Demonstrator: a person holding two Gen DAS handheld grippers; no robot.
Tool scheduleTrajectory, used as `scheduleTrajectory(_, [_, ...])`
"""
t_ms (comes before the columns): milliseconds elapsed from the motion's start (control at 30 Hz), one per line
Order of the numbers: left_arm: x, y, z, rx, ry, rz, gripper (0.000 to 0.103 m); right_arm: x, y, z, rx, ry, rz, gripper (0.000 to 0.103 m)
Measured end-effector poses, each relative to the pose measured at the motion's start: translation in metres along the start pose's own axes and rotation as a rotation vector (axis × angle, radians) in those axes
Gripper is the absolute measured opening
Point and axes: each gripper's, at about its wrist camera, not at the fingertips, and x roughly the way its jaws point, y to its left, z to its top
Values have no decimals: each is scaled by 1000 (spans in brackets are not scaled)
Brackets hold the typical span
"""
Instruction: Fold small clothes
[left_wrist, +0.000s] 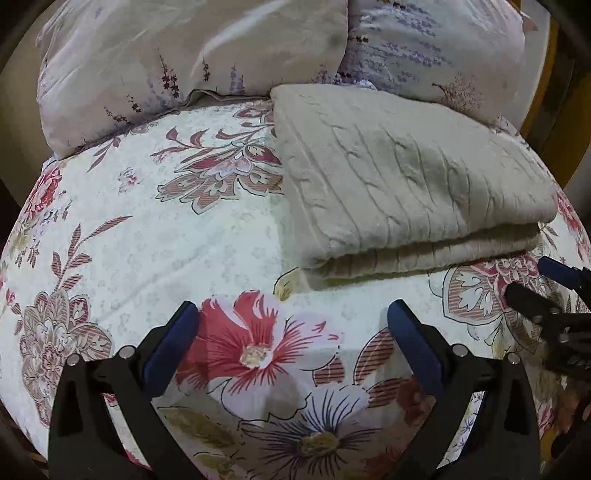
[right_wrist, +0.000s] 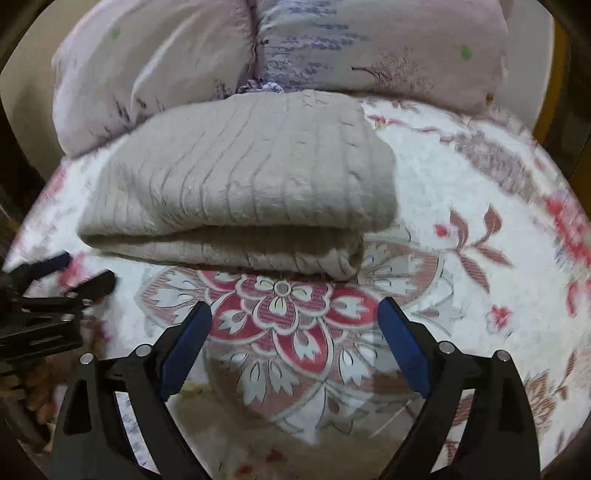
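Note:
A beige cable-knit sweater (left_wrist: 402, 177) lies folded into a thick rectangle on the floral bedsheet (left_wrist: 155, 236); it also shows in the right wrist view (right_wrist: 243, 184). My left gripper (left_wrist: 291, 314) is open and empty, hovering over the sheet in front of the sweater's near left corner. My right gripper (right_wrist: 295, 310) is open and empty, just in front of the sweater's folded front edge. The right gripper shows at the right edge of the left wrist view (left_wrist: 543, 284). The left gripper shows at the left edge of the right wrist view (right_wrist: 85, 273).
Two pale floral pillows (left_wrist: 192, 55) (right_wrist: 369, 48) lie behind the sweater at the head of the bed. A wooden frame (left_wrist: 554, 74) runs at the far right. Bare sheet lies left of the sweater (left_wrist: 147, 184) and right of it (right_wrist: 480, 192).

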Motion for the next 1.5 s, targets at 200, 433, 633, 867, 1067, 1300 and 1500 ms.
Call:
scheduleTrajectory(200, [-3,3,-4,9,-26,-2,101,6,1,1,-4,-2,-43,102])
scheduleTrajectory(433, [-3,3,-4,9,-26,-2,101,5,3,-3,-5,-10,-42,102])
scheduleTrajectory(633, [-3,3,-4,8,-26,-1,101,5,3,-3,-4,-10,-42,102])
scheduleTrajectory(867, [-3,2,-4,7,-26,-1,101,5,4,-3,-4,-11,-42,102])
scheduleTrajectory(1067, [-3,2,-4,7,-27,-1,101,5,3,-3,-4,-11,-42,102])
scheduleTrajectory(1300, [-2,2,-4,6,-27,0,101,5,3,-3,-4,-11,-41,102])
scheduleTrajectory(1500, [-2,2,-4,6,-27,0,101,5,3,-3,-4,-12,-42,102])
